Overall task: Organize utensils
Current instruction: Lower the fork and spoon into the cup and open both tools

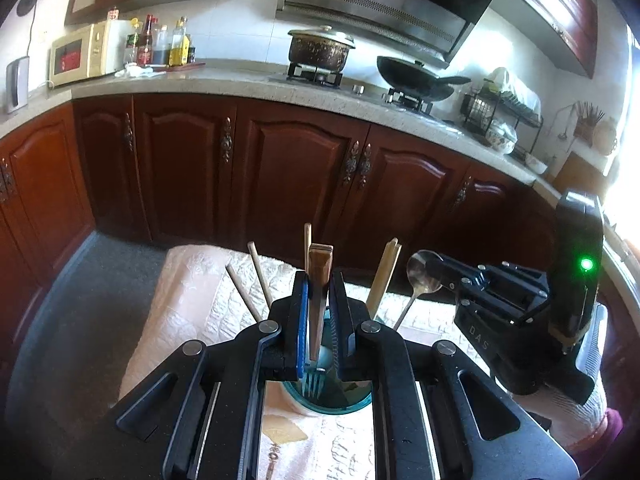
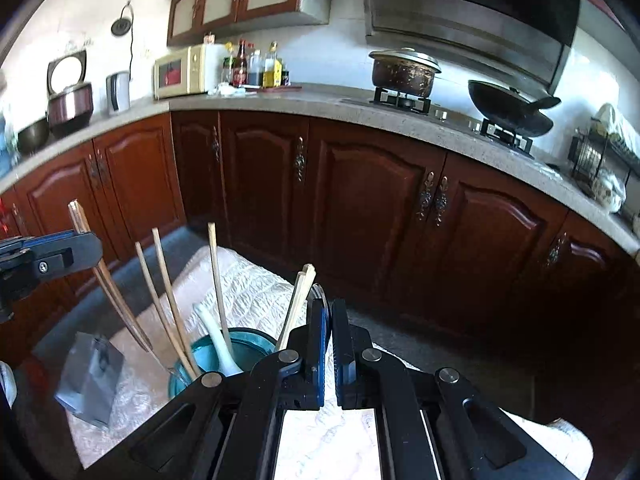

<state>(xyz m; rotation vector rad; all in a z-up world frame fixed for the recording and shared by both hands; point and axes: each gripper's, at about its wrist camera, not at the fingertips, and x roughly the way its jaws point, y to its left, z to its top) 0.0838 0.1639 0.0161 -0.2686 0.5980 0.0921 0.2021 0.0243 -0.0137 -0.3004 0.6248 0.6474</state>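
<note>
table [image 2: 256, 292] under a pale quilted cloth carries the teal holder [image 2: 240, 346], already stocked with several chopsticks and a white spoon [image 2: 218, 340], so most sorting looks done. left gripper [image 1: 319, 300] clamps a brown chopstick pair [image 1: 320, 276] above the holder; right gripper [image 2: 328, 320] pinches a metal spoon [image 1: 420, 276] beside it, both seemingly left to drop in.

Chopsticks [image 2: 166, 300] and spoon [image 2: 218, 340] upright in cup [image 2: 248, 340] on cloth [image 2: 256, 292]
</note>
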